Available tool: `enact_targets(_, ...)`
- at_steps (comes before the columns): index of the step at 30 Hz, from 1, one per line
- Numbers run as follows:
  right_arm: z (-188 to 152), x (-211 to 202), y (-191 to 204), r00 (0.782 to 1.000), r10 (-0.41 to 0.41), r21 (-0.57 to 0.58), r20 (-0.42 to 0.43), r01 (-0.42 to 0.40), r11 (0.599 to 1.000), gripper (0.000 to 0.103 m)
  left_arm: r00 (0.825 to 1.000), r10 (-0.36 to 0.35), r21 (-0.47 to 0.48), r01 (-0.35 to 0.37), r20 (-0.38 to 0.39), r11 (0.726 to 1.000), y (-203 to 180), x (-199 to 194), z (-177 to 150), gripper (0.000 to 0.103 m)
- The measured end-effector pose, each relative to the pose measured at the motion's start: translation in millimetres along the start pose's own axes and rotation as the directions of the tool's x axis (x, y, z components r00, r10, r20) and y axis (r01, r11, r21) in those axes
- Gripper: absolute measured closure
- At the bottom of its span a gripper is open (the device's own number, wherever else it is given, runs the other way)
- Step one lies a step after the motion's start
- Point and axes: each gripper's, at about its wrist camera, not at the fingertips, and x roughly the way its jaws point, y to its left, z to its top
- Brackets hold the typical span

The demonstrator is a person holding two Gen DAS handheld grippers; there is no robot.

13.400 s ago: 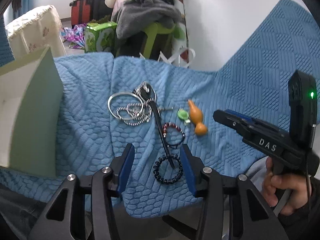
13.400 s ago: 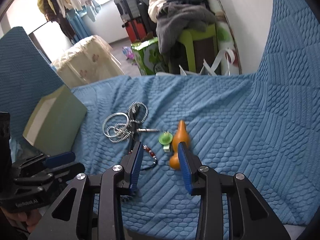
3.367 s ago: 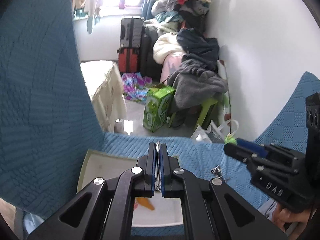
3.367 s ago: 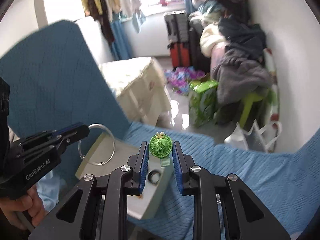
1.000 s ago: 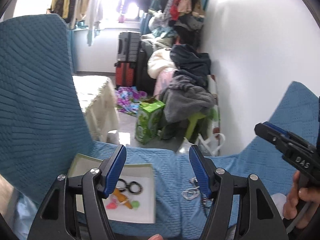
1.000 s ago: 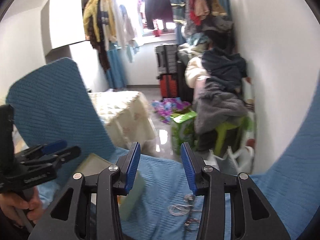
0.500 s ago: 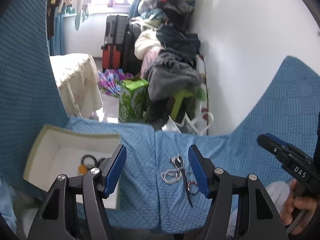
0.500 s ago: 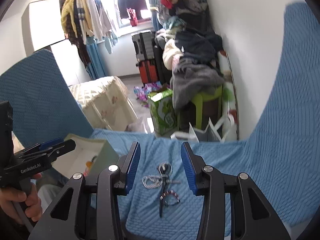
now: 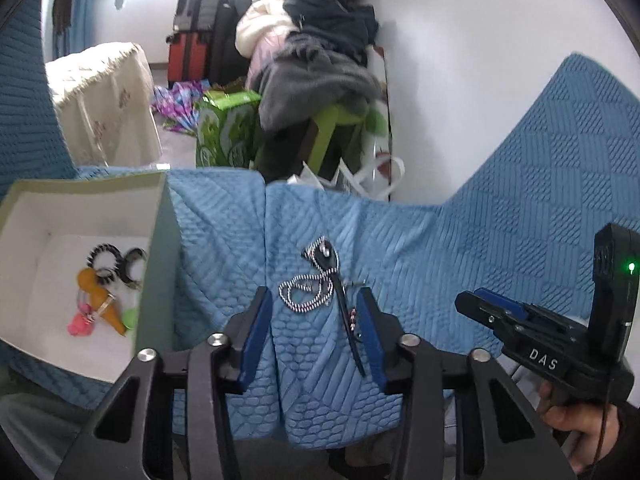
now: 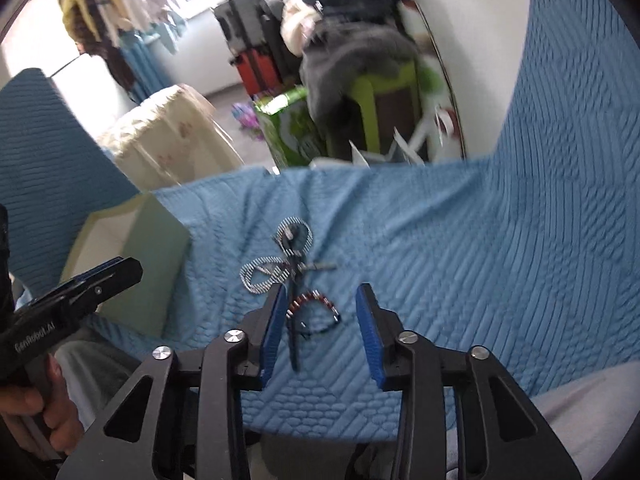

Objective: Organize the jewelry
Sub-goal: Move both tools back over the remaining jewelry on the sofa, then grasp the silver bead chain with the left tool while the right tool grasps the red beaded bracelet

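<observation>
both tongs wide open, empty, left tongs [image 9: 315, 332], right tongs [image 10: 321, 330]

Both wrist cameras look forward and down along their own fingers at the blue quilt [image 9: 460, 240] — from close above. Both share the silver chain [image 9: 308, 294] [image 10: 264, 272] and the box [image 9: 162, 248] [image 10: 148, 264].

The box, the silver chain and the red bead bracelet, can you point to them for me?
box [image 9: 158, 264]: left wrist view, on its green side wall.
silver chain [image 9: 298, 296]: left wrist view, on the lower loop.
red bead bracelet [image 10: 314, 300]: right wrist view, on the top beads.
</observation>
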Motion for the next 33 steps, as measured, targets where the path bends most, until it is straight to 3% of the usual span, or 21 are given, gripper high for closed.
enact_targets(5, -8.4, 21.5, -6.5, 0.996, 0.037, 0.036, -0.080, -0.034, 0.999, 0.074, 0.997, 0.000, 0.008, 0.000, -0.079, 1.000, 1.6, 39.7, -9.1, 0.070)
enact_targets(11, -11.9, 46.8, 2.4, 0.987, 0.028, 0.012, -0.157, -0.026, 1.000, 0.082, 0.989, -0.016, -0.036, 0.011, -0.147, 0.999, 14.9, 81.6, -13.0, 0.070)
enact_targets(19, -12.0, 71.0, 4.9, 0.979, 0.008, 0.014, -0.204, -0.005, 1.000, 0.083, 0.983, -0.023, -0.052, 0.013, -0.184, 0.999, 26.8, 121.6, -14.1, 0.070)
enact_targets(23, -10.6, 76.4, -2.0, 0.977, 0.001, 0.052, -0.211, 0.010, 0.999, 0.083, 0.982, 0.024, -0.030, -0.030, -0.185, 0.999, 29.4, 138.2, -10.2, 0.070)
enact_targets(28, -10.2, 79.1, -7.7, 0.976, 0.007, 0.087, -0.218, 0.013, 0.996, 0.083, 0.982, 0.073, 0.073, -0.061, -0.177, 0.995, 21.0, 150.5, -3.7, 0.070)
enact_targets(33, -11.6, 79.9, -10.9, 0.975, -0.002, 0.096, -0.223, 0.024, 0.995, 0.083, 0.972, 0.159, 0.233, -0.118, -0.170, 0.965, 6.5, 162.9, 0.5, 0.069)
